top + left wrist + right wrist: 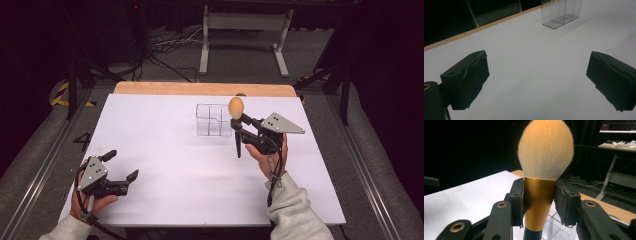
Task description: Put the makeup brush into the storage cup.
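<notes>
Makeup brush [236, 117] held upright in the right gripper [240, 126], at about 1 o'clock from the centre of the white table [165, 170]. In the right gripper view the two black pads [517, 200] press on opposite sides of the gold ferrule [539, 195], so the jaws are closed on the brush; the pale bristle head [546, 147] stands above them and the dark handle [532, 235] hangs below.

Handling, as a judgement: the brush looks light and stiff along its handle and ferrule, while the bristles are soft and would splay or deform if squeezed. The smooth, tapering ferrule may slide between the pads, so a grip on it wants steady pressure; the ferrule or upper handle is the sound place to hold, never the bristles.

Container: a clear plastic organiser [214, 120], divided into compartments, stands just beside the brush at its 9 o'clock in the high view. Its compartments appear empty in the left gripper view [561, 12], though the clear walls make this hard to confirm. The walls are thin and the box probably light, so a knock from the handle could shift it.

The left gripper [122, 167] rests at 8 o'clock on the table, its jaws spread wide with nothing between them.
</notes>
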### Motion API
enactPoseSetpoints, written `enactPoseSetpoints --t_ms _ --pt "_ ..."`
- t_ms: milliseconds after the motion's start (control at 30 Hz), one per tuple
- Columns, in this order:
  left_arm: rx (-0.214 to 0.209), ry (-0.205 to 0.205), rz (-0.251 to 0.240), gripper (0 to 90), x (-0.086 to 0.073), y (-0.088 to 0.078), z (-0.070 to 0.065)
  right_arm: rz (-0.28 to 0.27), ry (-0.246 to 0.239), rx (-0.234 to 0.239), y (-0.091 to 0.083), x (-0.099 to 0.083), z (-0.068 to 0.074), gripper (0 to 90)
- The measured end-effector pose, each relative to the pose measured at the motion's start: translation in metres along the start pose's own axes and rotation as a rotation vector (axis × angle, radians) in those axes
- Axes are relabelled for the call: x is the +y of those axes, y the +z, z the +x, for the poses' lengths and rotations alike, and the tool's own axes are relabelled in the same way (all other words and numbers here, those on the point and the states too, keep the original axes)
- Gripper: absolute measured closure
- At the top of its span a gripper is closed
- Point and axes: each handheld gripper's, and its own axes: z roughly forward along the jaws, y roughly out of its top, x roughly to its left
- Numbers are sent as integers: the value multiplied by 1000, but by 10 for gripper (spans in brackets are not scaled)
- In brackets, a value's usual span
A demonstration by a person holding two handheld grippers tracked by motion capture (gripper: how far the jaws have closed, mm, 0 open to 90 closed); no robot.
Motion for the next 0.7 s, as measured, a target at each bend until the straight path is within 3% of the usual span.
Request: enactPoseSetpoints --t_ms 700 --pt "-35 14 30 47 1 7 -8 -95 10 -27 11 10 -20 622"
